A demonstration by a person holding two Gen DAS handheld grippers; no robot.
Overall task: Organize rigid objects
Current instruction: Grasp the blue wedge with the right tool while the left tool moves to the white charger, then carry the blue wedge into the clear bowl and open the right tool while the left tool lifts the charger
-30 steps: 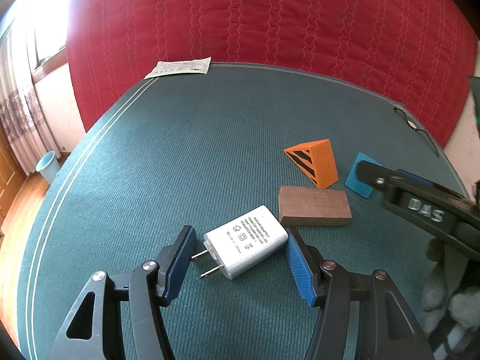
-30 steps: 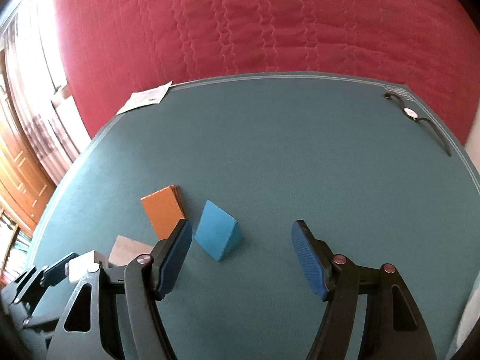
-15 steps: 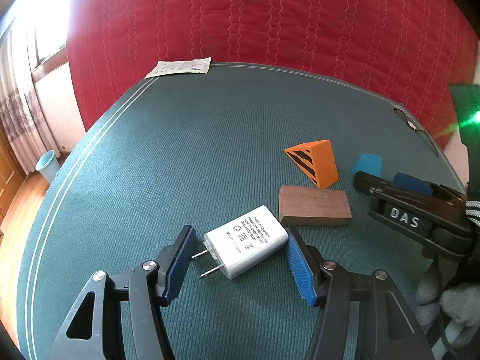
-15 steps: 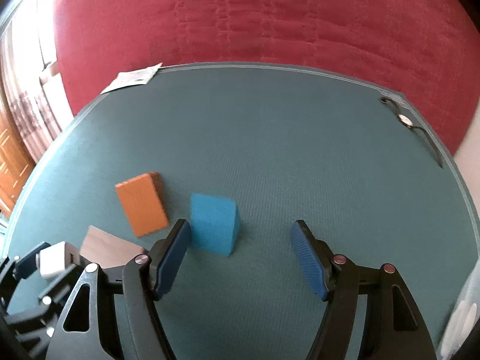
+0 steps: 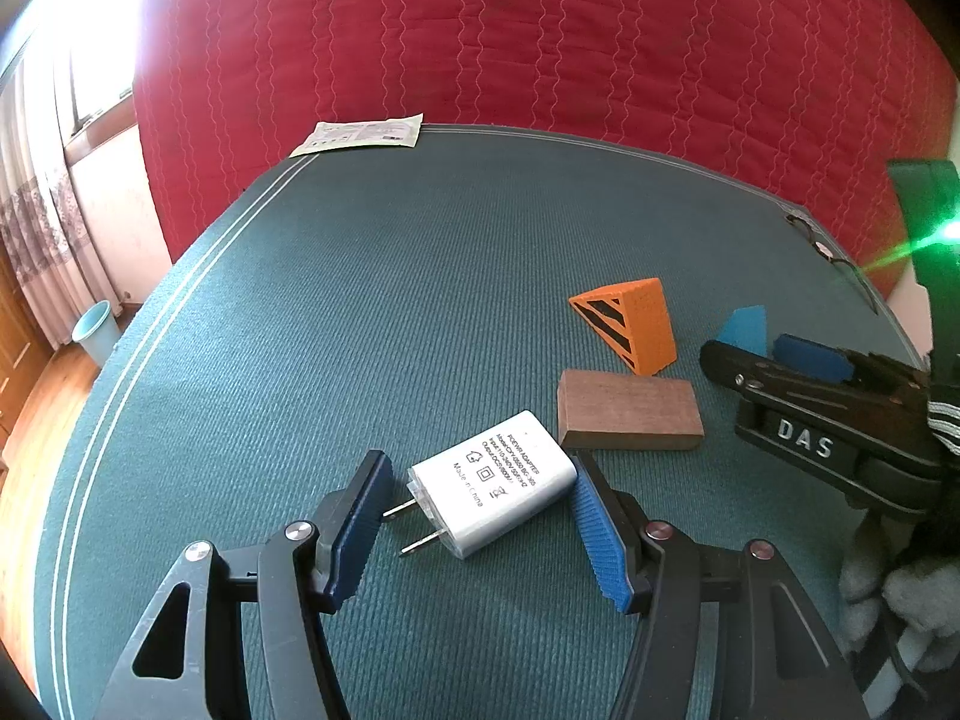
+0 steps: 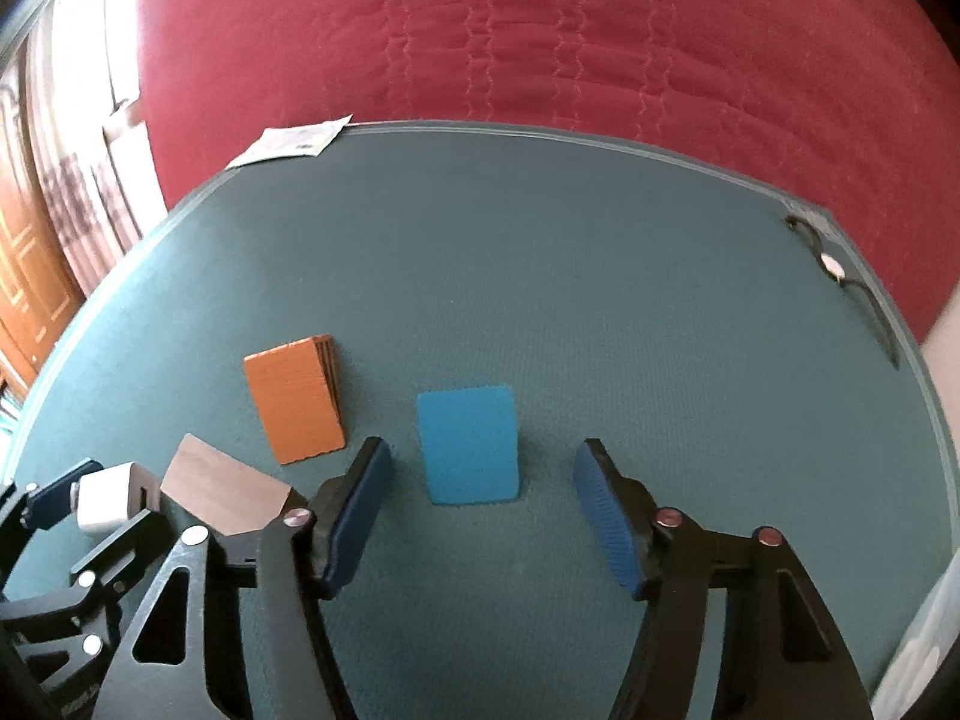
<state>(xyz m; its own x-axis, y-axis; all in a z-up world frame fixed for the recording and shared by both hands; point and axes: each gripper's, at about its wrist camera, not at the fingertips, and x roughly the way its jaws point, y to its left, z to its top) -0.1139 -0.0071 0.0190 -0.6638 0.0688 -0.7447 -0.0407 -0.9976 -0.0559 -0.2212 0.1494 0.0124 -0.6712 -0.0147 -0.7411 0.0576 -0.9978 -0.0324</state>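
Note:
A white power adapter [image 5: 493,483] lies on the green table between the open fingers of my left gripper [image 5: 480,516]; the right pad sits close against its end. Beyond it lie a brown wooden block [image 5: 627,417] and an orange wedge [image 5: 630,330]. A blue wedge [image 6: 469,443] lies flat between the open fingers of my right gripper [image 6: 483,504], not gripped. The right wrist view also shows the orange wedge [image 6: 294,405], the wooden block [image 6: 222,489] and the adapter [image 6: 108,495] at the left. In the left wrist view the blue wedge [image 5: 744,329] peeks out behind the right gripper's body.
A white paper [image 5: 360,133] lies at the table's far left corner. A black cord with a white disc [image 6: 837,267] lies at the far right edge. A red quilted cover [image 5: 540,30] rises behind the table. A light blue bin [image 5: 96,339] stands on the floor at the left.
My right gripper has swung left and forward so the blue wedge now sits squarely between its fingers. The left gripper and the adapter have not moved.

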